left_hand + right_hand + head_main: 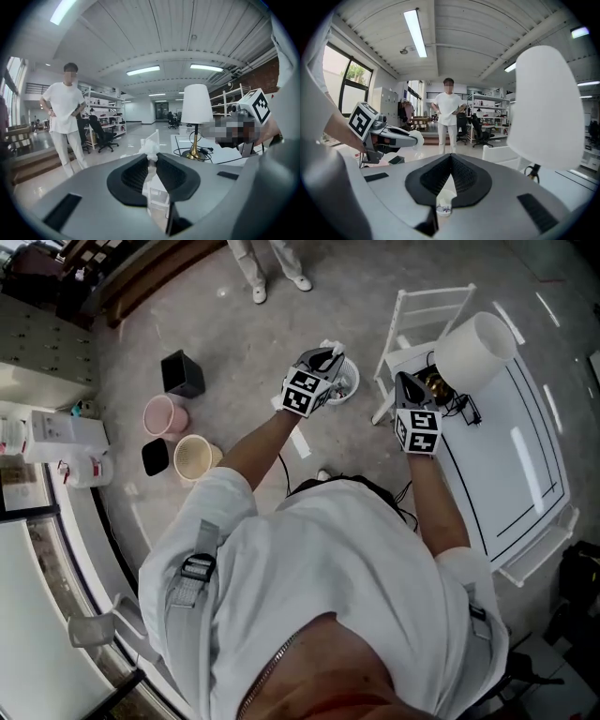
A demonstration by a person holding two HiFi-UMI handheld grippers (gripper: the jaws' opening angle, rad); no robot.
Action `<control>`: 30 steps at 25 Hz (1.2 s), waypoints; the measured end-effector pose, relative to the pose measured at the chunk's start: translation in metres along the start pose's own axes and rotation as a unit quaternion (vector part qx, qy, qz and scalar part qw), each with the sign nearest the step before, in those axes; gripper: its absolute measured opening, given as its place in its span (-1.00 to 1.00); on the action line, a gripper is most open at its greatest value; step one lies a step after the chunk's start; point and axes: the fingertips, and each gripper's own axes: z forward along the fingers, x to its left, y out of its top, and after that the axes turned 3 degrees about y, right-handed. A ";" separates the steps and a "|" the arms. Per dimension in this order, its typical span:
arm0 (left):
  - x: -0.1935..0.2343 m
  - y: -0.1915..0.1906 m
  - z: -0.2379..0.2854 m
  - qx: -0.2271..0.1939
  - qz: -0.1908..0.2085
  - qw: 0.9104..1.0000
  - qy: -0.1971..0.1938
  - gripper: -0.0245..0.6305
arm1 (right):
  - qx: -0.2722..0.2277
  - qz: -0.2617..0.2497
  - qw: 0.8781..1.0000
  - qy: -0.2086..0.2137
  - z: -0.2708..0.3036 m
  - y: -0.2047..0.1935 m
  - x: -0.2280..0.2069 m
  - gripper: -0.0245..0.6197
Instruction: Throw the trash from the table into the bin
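My left gripper (323, 360) is shut on a crumpled white tissue (151, 149), which sticks up between its dark pads. In the head view it hangs above a round white bin (345, 388) that stands on the floor. My right gripper (405, 385) is at the table's near corner beside the white lamp (473, 351). In the right gripper view its jaws (451, 157) meet at the tips. A small white round thing (444, 208) shows in the gap below the pads; I cannot tell whether it is held. The left gripper (415, 137) with the tissue appears at left there.
A white table (525, 456) with black lines carries the lamp and black cables. A white chair (427, 310) stands beside it. A black bin (183, 374), a pink one (166, 414) and a cream one (194, 457) stand at left. A person (449, 117) stands ahead.
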 end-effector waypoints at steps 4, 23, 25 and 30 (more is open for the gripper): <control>0.062 -0.019 0.008 0.003 -0.007 1.000 0.029 -0.73 | -0.005 0.003 1.000 0.018 0.066 0.001 0.016 -0.91; 0.172 -0.130 0.110 0.124 -0.060 0.989 0.045 -0.73 | 0.072 0.060 0.994 0.061 0.247 -0.048 -0.008 -0.91; 0.179 -0.147 0.123 0.134 -0.068 0.988 0.042 -0.73 | 0.084 0.067 0.992 0.061 0.263 -0.060 -0.009 -0.91; 0.193 -0.207 0.155 0.168 -0.093 0.981 0.027 -0.73 | 0.114 0.094 0.988 0.045 0.304 -0.106 -0.009 -0.91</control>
